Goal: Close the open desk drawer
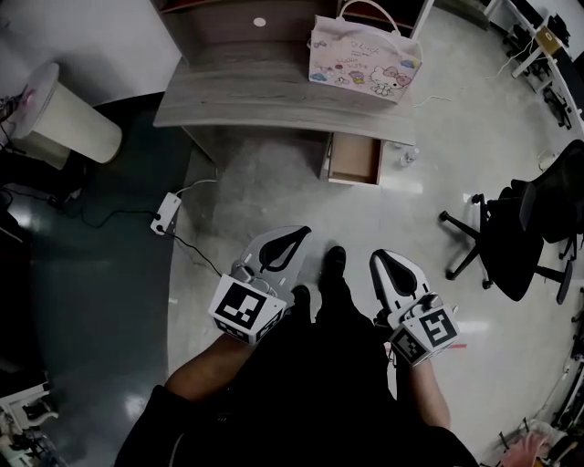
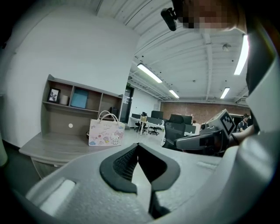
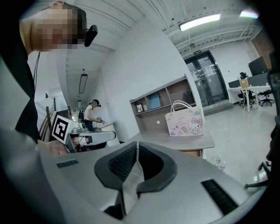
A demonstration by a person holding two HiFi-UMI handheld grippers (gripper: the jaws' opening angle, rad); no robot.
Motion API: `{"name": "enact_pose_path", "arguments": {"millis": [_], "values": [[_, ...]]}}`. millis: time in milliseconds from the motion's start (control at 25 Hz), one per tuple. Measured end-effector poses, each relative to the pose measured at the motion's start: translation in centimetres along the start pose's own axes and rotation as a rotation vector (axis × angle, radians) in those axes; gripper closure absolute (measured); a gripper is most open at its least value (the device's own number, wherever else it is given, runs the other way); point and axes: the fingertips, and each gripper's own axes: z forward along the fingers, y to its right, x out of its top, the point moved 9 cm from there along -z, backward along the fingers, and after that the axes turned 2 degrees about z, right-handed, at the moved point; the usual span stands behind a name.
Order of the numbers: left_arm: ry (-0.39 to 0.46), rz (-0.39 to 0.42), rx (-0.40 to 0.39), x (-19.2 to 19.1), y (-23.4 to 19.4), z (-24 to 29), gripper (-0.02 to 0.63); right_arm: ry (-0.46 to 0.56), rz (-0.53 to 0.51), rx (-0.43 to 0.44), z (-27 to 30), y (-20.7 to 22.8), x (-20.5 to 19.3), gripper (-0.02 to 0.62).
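Brown wood lines the drawer (image 1: 354, 160), doesn't it? Where does it sit?

Under the desk (image 1: 255, 100), at the right end of its front edge as the head view shows it. It is pulled out toward the person and stands open.

What is on the desk above it?

A pale gift bag (image 1: 363, 57) with cartoon figures and looped handles stands upright on the desktop, just behind the drawer's end of the desk. A shelf unit (image 1: 246, 23) rises from the back of the desk. The left gripper view shows a small framed picture (image 2: 54, 95) in one of its compartments.

And the grippers?

Both are well short of the desk, over the pale floor, pointing toward it. The left gripper (image 1: 297, 234) is opposite the desk's middle, and its jaws are closed, dark pads meeting at the tips, empty. The right gripper (image 1: 380, 260) is roughly in line with the drawer, its jaws likewise shut pad to pad and holding nothing. Neither touches the drawer.

Anything else round the desk?

A white power strip (image 1: 166, 214) with its cable lies on the floor off the desk's left front corner. A pale cylinder (image 1: 64, 114) stands off the desk's left end. A black office chair (image 1: 520, 228) is off to the desk's right, well apart from it.
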Motion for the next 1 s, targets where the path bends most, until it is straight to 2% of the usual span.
{"name": "enact_pose_path", "arguments": {"millis": [240,480,720,1000], "values": [[-0.027,0.019,0.042,1.4,-2.2,7.0,0.598,-0.018,0.020,0.033,4.0,7.4,1.9,0.571],[-0.074,0.014,0.085,0.7,-4.1,12.9,0.598,-0.048,0.011,0.066,6.8,13.9,3.2,0.571],[-0.113,-0.028,0.050,-1.5,-5.8,18.0,0.598,-0.110,0.066,0.028,9.6,17.9,0.8,0.571],[-0.186,-0.083,0.045,-7.9,-10.1,22.6,0.598,-0.182,0.113,0.010,14.4,21.9,-3.7,0.571]]}}
